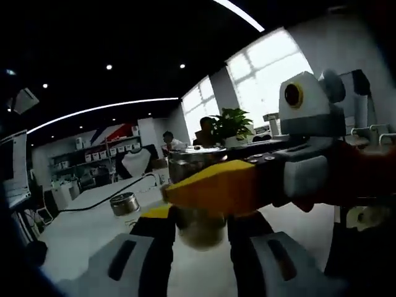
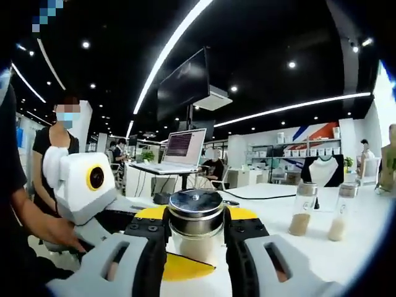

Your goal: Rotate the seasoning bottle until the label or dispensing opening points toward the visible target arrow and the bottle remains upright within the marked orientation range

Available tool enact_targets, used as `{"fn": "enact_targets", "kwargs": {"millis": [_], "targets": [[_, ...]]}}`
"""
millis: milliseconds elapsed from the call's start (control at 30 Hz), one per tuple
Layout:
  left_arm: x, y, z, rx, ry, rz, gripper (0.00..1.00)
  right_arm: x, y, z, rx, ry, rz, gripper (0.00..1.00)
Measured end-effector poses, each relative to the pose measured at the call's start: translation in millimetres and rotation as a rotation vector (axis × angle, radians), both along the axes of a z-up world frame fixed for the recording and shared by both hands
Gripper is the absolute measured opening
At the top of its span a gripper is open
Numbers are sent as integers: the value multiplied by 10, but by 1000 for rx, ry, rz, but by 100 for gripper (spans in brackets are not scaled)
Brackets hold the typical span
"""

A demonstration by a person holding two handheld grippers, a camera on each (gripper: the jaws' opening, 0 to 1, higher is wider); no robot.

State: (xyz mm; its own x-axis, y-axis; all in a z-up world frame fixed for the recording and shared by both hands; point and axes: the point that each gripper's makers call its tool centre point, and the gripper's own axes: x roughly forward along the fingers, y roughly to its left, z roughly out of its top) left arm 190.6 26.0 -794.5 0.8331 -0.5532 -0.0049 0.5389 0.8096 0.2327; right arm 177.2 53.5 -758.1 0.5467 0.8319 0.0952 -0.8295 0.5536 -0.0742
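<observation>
Gripping seasoning bottle (image 2: 195, 230), pale powder inside | two powder-filled bottles (image 2: 303, 208) beyond

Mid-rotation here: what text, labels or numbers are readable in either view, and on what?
None can be read.
Seasoning bottle: no label text visible.
Laptop screen: lines of text, too small to read.
Two spare bottles: no print readable.
Boxes on the far shelves: too blurred to read.

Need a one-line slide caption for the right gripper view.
Right gripper clamps the seasoning bottle upright over the white table; two more bottles stand beyond.
</observation>
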Motion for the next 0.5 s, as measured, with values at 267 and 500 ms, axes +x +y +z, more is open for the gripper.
{"fn": "enact_targets", "kwargs": {"millis": [267,500], "targets": [[-102,-75,-12,-72,38,-210,36,-120,-25,-4,-24,27,139,32],[-224,-118,-42,-139,124,-429,48,-370,-79,94,-31,21,329,32]]}}
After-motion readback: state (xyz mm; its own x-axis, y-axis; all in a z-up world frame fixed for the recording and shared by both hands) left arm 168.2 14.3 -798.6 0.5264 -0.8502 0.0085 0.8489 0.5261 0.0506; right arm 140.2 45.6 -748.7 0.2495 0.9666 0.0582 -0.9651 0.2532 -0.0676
